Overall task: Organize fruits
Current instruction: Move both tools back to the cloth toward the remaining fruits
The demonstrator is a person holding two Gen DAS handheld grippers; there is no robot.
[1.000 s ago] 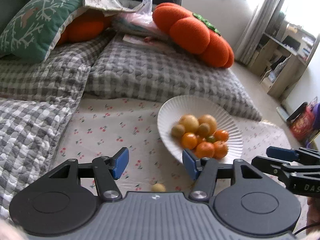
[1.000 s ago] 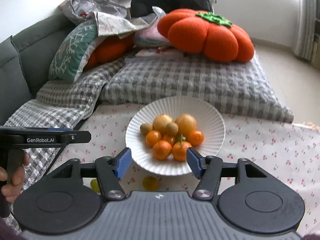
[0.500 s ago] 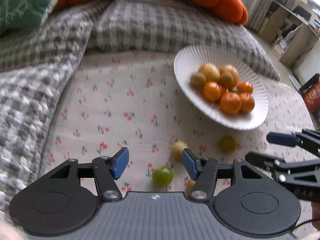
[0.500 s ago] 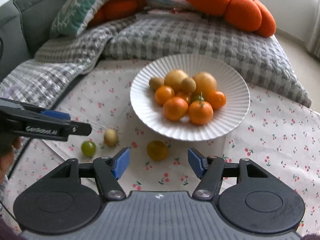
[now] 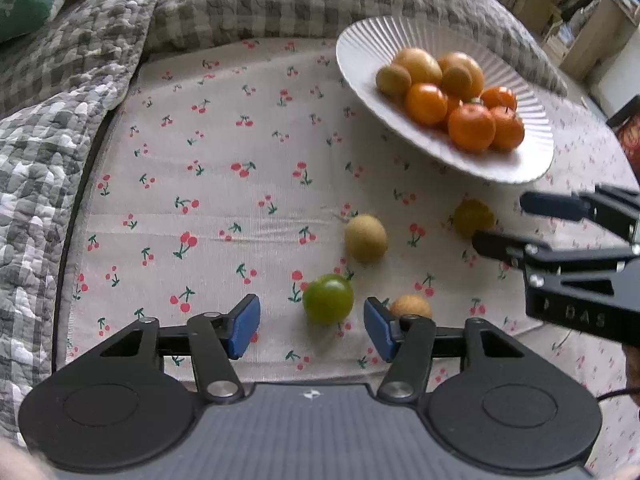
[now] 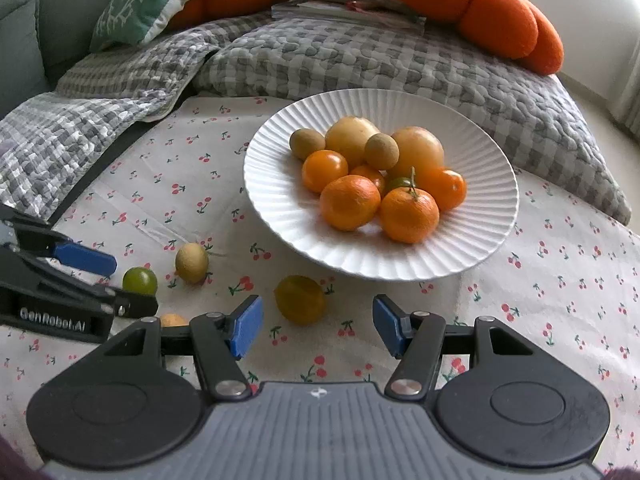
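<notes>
From my left wrist camera, my left gripper (image 5: 311, 328) points down at the cherry-print cloth (image 5: 224, 184); its blue pads stand apart with nothing pressed between them, and the jaws have just been closing a little. A green fruit (image 5: 328, 299) sits on the cloth just ahead of the gap, a small tan fruit (image 5: 411, 306) partly hidden behind the right-hand pad, a pale yellow fruit (image 5: 365, 239) further out, and a dull yellow fruit (image 5: 473, 217) near the right gripper (image 5: 508, 224) coming in from the right. The white ribbed plate (image 5: 360, 40) holds the piled oranges and paler fruits. From my right wrist camera, my right gripper (image 6: 318, 325) is also unclenched and empty, jaws just narrowing, with the dull yellow fruit (image 6: 301, 299) lying on the cloth just ahead of its gap, nearer the left-hand pad. The plate (image 6: 480, 236) sits beyond it, and the left gripper (image 6: 120, 284) reaches in at the left beside the green fruit (image 6: 139, 280).
</notes>
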